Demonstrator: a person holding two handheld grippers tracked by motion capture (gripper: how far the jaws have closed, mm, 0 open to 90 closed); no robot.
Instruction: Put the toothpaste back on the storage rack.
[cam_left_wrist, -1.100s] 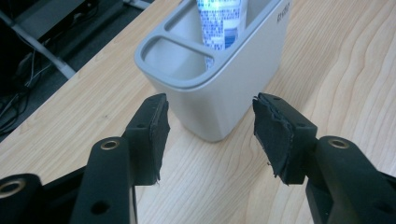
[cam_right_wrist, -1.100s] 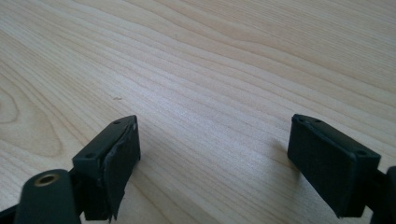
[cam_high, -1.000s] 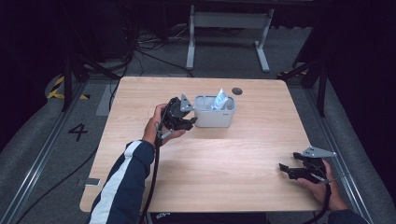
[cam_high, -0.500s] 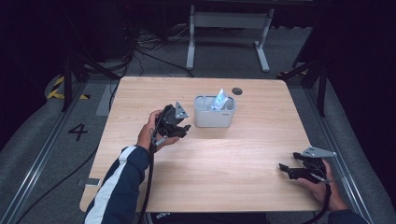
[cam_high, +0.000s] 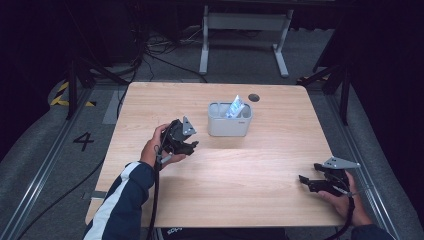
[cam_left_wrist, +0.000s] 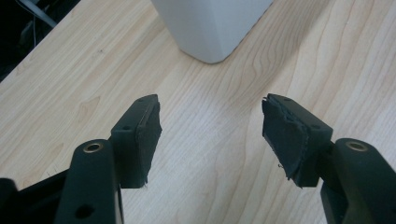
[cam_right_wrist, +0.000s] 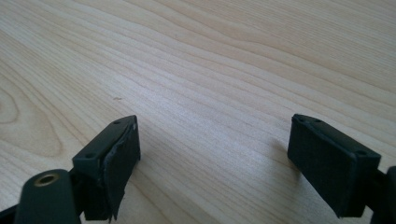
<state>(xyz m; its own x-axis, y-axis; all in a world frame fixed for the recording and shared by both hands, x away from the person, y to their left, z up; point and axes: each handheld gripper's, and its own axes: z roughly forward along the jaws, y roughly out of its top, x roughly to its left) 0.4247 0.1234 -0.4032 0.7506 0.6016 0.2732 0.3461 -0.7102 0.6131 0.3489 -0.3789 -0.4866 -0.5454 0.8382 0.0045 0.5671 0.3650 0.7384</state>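
Observation:
A light grey holder (cam_high: 229, 120) stands mid-table with a blue-and-white packet (cam_high: 234, 107) sticking up from it. My left gripper (cam_high: 191, 145) hovers low over the wood just left of the holder, pointing toward it. Its jaws have just been opening, and nothing sits between them. In the left gripper view the left gripper (cam_left_wrist: 210, 123) frames bare wood, with the holder's corner (cam_left_wrist: 212, 25) just beyond. My right gripper (cam_high: 303, 181) rests near the table's right front corner, open and empty. The right gripper (cam_right_wrist: 212, 151) has bare wood between its pads.
The wooden table (cam_high: 220, 190) has a small dark round hole (cam_high: 254, 97) behind the holder. A white metal frame (cam_high: 245, 30) stands on the floor beyond the far edge. Cables trail from both grippers toward the near edge.
My left gripper has drawn back from the holder toward the left and sunk closer to the tabletop, its jaws spreading. The right gripper has kept still.

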